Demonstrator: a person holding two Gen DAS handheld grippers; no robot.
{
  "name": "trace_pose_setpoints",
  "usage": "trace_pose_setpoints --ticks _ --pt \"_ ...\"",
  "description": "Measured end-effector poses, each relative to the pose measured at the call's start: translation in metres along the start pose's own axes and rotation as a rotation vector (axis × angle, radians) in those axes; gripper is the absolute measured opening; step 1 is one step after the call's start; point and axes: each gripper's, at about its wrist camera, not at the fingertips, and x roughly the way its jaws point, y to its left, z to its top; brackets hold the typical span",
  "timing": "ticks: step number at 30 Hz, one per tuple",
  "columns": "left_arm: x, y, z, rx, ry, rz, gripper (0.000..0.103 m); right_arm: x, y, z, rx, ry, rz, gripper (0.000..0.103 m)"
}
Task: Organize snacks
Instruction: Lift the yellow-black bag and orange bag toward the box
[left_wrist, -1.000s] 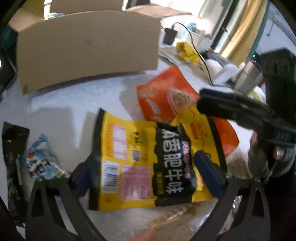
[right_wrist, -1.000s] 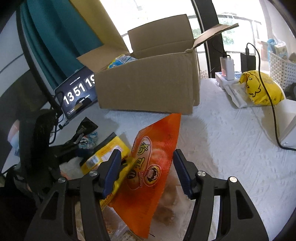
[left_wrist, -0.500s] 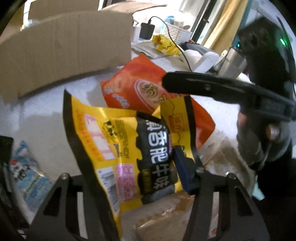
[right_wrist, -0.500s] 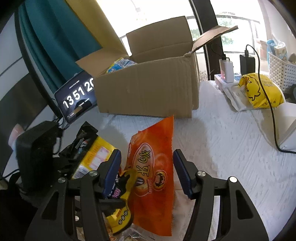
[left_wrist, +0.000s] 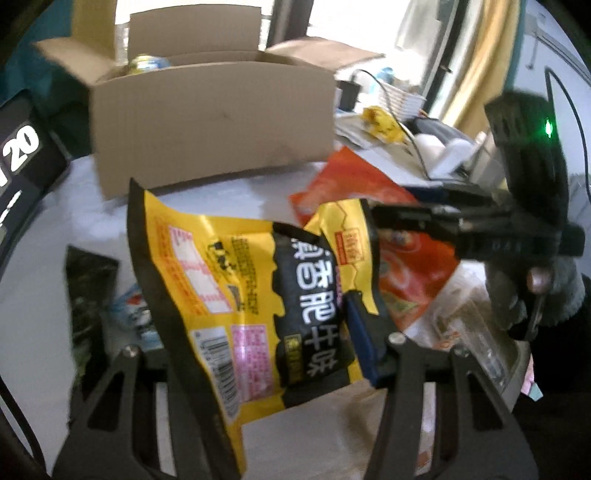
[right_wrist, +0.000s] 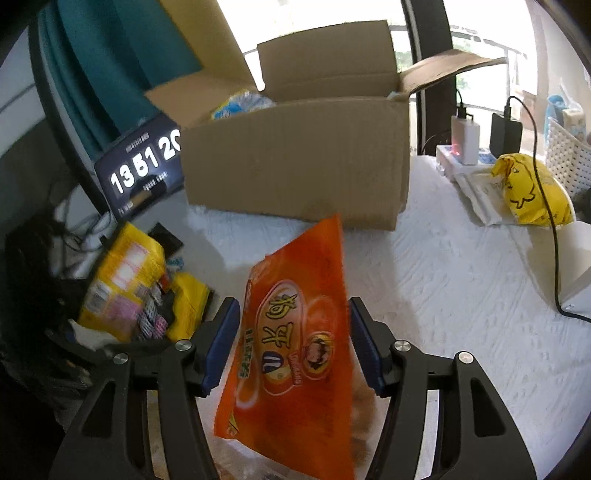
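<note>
Yellow bag (left_wrist: 236, 302) clamped in left fingers (left_wrist: 364, 343), orange bag (right_wrist: 295, 354) in right fingers (right_wrist: 364, 343); floppy film could slip or snag box (right_wrist: 295, 162) rim.

Clock display (right_wrist: 142, 168): white digits "13 51 20"; only "20" shows in the left view. Yellow bag (left_wrist: 258, 299): white Chinese characters "香肥牛味" on black panel, plus barcode. Orange bag (right_wrist: 295, 354): Chinese lettering, not clearly legible.

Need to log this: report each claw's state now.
Left claw: closed on the yellow snack bag, having just closed.
Right claw: closed on the orange snack bag.
</note>
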Motion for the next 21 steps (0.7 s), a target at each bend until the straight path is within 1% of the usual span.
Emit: trace_pose_setpoints --ticks 1,2,3,6,7,8,9,11,12,16,21 --pt "-0.001 0.002 0.000 -0.009 -0.005 0.003 0.054 0.008 0.005 -0.002 -0.035 0.020 -0.041 0.063" --pt "-0.004 0.007 -0.002 -0.020 -0.011 0.007 0.054 0.017 0.009 -0.004 -0.055 0.059 -0.064 0.064" --pt "-0.009 0.014 -0.004 -0.027 -0.015 0.010 0.054 0.027 0.012 -0.004 -0.061 0.114 -0.048 0.064" --pt "-0.014 0.024 -0.007 -0.049 -0.025 0.016 0.054 0.032 0.019 -0.003 -0.087 0.128 -0.058 0.065" --pt "-0.015 0.025 -0.008 -0.055 -0.029 0.016 0.054 0.032 0.020 -0.003 -0.092 0.126 -0.055 0.064" --pt "-0.016 0.026 -0.008 -0.060 -0.032 0.016 0.054 0.031 0.022 -0.003 -0.101 0.123 -0.051 0.058" --pt "-0.016 0.027 -0.008 -0.064 -0.036 0.016 0.054 0.030 0.025 -0.002 -0.110 0.117 -0.047 0.043" --pt "-0.020 0.028 -0.007 -0.070 -0.047 0.014 0.055 0.023 0.030 -0.004 -0.136 0.089 -0.063 0.033" --pt "-0.022 0.030 -0.008 -0.071 -0.051 0.014 0.055 0.019 0.033 -0.005 -0.155 0.076 -0.072 0.031" --pt "-0.031 0.034 -0.002 -0.080 -0.079 0.026 0.055 0.002 0.039 -0.004 -0.184 0.039 -0.064 0.030" --pt "-0.044 0.039 0.009 -0.114 -0.127 0.044 0.055 -0.025 0.034 0.013 -0.170 -0.035 -0.064 0.030"
